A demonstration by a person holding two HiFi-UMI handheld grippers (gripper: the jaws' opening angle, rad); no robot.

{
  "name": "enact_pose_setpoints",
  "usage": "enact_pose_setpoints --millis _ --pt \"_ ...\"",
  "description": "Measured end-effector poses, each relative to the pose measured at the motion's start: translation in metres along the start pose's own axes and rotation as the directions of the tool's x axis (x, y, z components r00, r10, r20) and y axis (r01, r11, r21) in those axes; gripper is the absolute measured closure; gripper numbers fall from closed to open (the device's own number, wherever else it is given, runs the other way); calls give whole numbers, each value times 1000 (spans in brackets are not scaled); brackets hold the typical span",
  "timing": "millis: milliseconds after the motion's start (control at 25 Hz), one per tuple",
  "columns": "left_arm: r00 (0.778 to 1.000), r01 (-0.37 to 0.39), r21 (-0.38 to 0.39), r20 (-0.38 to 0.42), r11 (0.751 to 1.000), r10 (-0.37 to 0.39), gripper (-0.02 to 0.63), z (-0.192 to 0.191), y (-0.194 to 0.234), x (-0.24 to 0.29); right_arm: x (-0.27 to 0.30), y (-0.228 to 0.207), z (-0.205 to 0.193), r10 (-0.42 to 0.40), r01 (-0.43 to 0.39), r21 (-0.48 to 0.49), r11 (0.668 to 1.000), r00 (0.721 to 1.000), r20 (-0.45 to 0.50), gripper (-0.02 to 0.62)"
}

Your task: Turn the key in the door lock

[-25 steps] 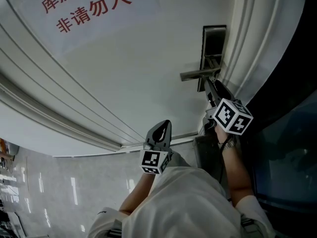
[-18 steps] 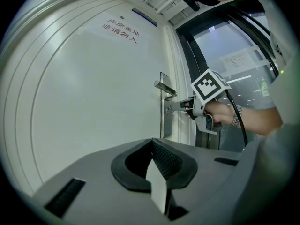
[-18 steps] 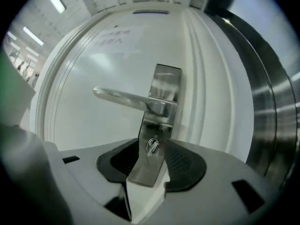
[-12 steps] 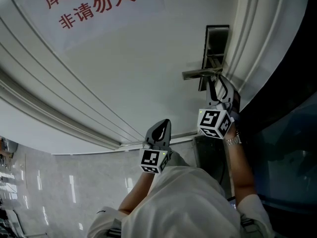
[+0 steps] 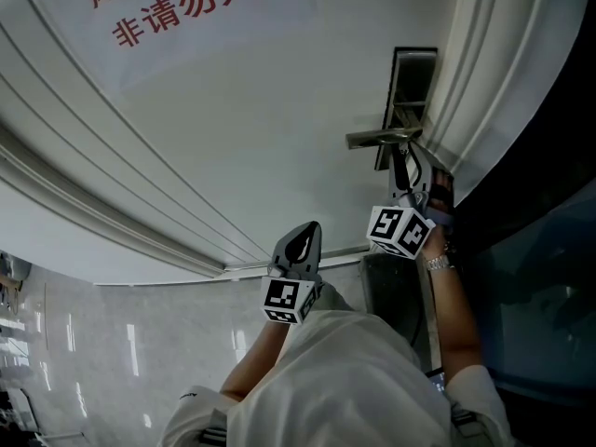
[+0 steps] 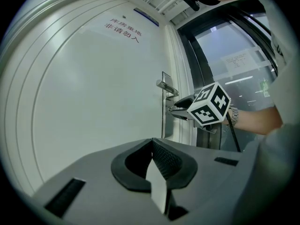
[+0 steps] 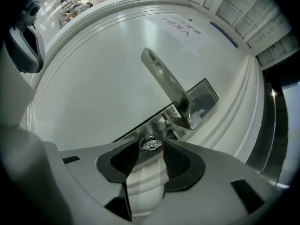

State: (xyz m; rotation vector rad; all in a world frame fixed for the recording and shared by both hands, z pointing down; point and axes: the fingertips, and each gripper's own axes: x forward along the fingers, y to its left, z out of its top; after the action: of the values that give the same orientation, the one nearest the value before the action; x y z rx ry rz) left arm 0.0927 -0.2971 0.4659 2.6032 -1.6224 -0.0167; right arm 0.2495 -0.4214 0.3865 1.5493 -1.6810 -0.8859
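Right claw (image 7: 151, 149) pinches the bow of the small key (image 7: 150, 143) seated in the lock plate (image 7: 206, 95) by the lever handle (image 7: 164, 81); stiff, thin, probably slippery metal, so hold its flat faces; left claw (image 6: 152, 146) closed, empty.

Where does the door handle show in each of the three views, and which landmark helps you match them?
Head view: door handle at upper right.
Left gripper view: just above the middle.
Right gripper view: upper middle, above the key between the jaws.
Shared landmark: the red-lettered sign, visible in all three views.
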Motion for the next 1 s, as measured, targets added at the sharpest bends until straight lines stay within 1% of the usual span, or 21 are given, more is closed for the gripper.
enact_pose_setpoints --millis 120,200,240,320,400,520,560,600,640,760,840,920,960,1000 --pt "1000 0 -1 1 1000 0 597 0 0 1 2 1 0 -11 11 -29 1000 1000 5 437" --pt "1000 -2 -1 0 1000 2 597 0 0 2 3 -1 0 -15 15 -14 1000 1000 8 474" --pt "1000 -3 -1 -1 1000 3 597 -1 0 2 3 -2 0 -10 9 17 1000 1000 11 474" --pt "1000 -5 -1 -3 1000 5 597 -1 1 2 3 -4 1 15 -17 126 992 1000 20 477" --pt "1000 -6 1 -4 1000 6 597 -1 1 2 2 -6 2 37 -43 233 972 999 29 477" --pt "1000 -2 6 -3 1000 2 597 -1 -1 2 1 -8 2 48 -56 344 937 998 34 479" --pt "1000 0 8 -2 1000 0 597 0 -1 2 1 -9 2 54 -64 395 917 998 37 479" --pt "1000 2 11 -1 1000 -2 597 1 -2 3 0 -9 1 63 -75 454 888 997 42 480" --pt "1000 3 14 -1 1000 -3 597 2 -2 3 0 -10 0 72 -88 518 851 996 51 482" --pt "1000 5 19 -1 1000 -5 597 3 -3 3 2 -11 -2 88 -125 683 719 992 90 497" --pt "1000 4 20 -3 1000 -4 597 2 -2 3 3 -10 -6 106 -146 759 635 989 102 505" --pt "1000 3 19 -4 1000 -3 597 2 -2 2 4 -8 -9 125 -169 819 548 985 120 586" --pt "1000 1 18 -5 1000 -1 597 2 -1 2 4 -8 -10 126 -178 840 513 983 132 586" --pt "1000 -1 17 -5 1000 1 597 1 -1 1 4 -8 -11 124 -183 852 490 982 140 586"
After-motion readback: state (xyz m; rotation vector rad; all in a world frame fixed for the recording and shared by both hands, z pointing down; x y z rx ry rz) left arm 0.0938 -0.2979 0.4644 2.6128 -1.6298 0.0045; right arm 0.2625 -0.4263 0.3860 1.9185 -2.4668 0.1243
